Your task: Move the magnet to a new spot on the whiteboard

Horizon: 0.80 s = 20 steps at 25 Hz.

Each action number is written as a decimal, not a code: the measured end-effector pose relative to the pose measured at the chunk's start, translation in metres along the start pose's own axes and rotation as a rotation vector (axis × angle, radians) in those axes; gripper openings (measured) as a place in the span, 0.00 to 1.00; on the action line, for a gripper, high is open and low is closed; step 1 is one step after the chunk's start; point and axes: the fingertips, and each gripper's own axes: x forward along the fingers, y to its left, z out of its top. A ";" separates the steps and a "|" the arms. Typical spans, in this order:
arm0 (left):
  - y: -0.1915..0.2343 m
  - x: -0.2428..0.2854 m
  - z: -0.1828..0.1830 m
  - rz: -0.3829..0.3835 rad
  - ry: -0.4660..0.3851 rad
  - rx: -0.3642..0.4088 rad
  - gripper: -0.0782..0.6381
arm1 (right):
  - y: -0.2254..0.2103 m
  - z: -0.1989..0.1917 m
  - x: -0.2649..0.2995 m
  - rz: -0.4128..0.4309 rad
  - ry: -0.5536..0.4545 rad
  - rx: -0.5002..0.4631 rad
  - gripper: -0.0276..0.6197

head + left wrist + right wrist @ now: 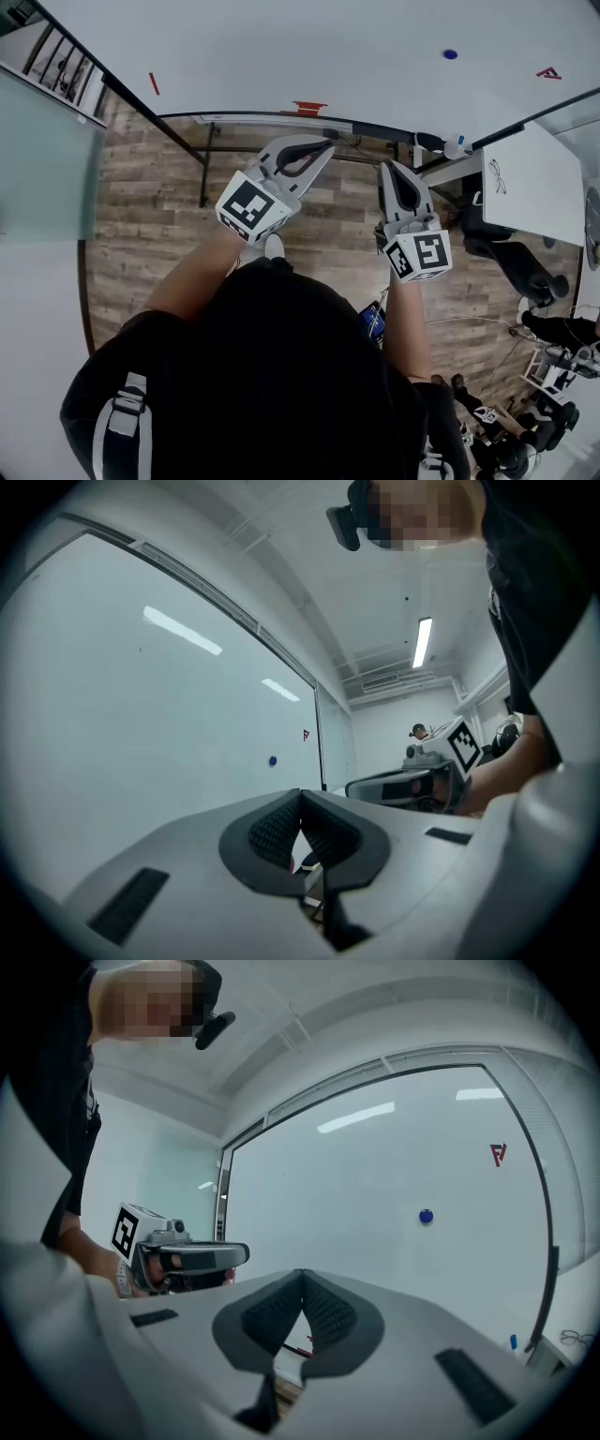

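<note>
Both my grey hand-held grippers are clamped shut, pads meeting tip to tip with nothing pinched between them. That goes for the left gripper (pixel 300 795) and the right gripper (pixel 302 1275). They sit side by side, pointing level at the big white whiteboard (pixel 328 47) without touching it. The small round blue magnet (pixel 450 54) is stuck on the board, up and to the right of my right gripper, well apart from both (a red scribbled mark (pixel 548 72) sits further right). Wood-plank floor (pixel 150 225) is underneath.
</note>
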 end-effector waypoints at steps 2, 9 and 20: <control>0.013 0.005 -0.003 -0.022 0.008 0.001 0.12 | -0.004 0.000 0.012 -0.033 0.003 0.005 0.04; 0.038 0.030 -0.004 -0.079 -0.006 -0.022 0.12 | -0.034 0.011 0.035 -0.174 -0.005 -0.043 0.04; 0.054 0.095 0.004 -0.048 -0.028 -0.010 0.12 | -0.128 0.031 0.051 -0.299 -0.032 -0.082 0.04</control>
